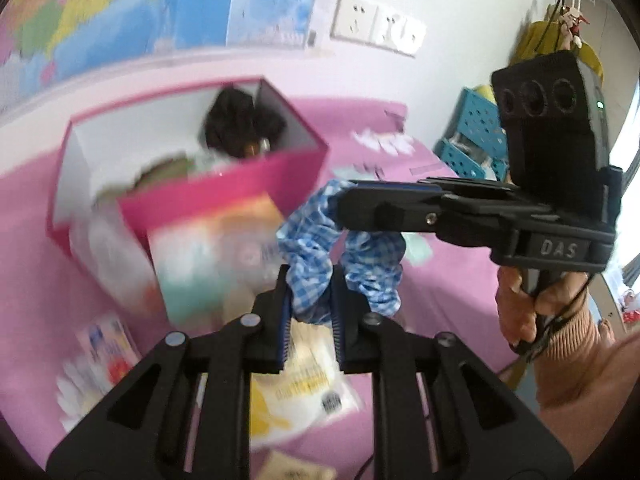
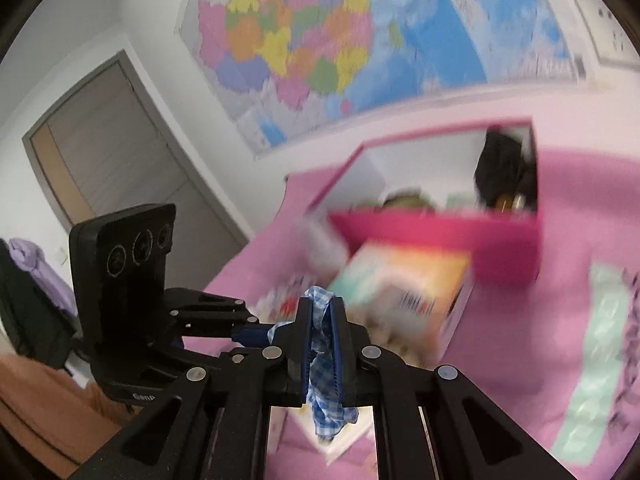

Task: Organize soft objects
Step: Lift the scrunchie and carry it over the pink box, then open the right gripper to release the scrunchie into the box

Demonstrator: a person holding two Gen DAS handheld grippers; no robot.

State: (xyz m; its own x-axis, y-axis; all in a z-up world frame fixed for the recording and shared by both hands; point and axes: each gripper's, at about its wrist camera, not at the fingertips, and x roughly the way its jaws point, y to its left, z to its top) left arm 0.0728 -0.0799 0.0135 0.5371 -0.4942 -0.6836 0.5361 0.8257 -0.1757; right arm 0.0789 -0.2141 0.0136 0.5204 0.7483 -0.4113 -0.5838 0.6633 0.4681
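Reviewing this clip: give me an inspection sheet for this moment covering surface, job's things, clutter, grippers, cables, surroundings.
Surface: pink cloth, partly blurred.
Job's things: blue gingham scrunchie held in the air between both grippers; open pink box behind it, a dark fuzzy item in its far corner.
Clutter: printed carton in front of the box; yellow-printed packet and other blurred packets on the cloth.
Grippers: left gripper shut on the scrunchie; right gripper shut on it too.
Cables: a thin dark cord at the bottom edge, left view.
Surroundings: wall map, wall sockets, grey door, blue perforated crate.
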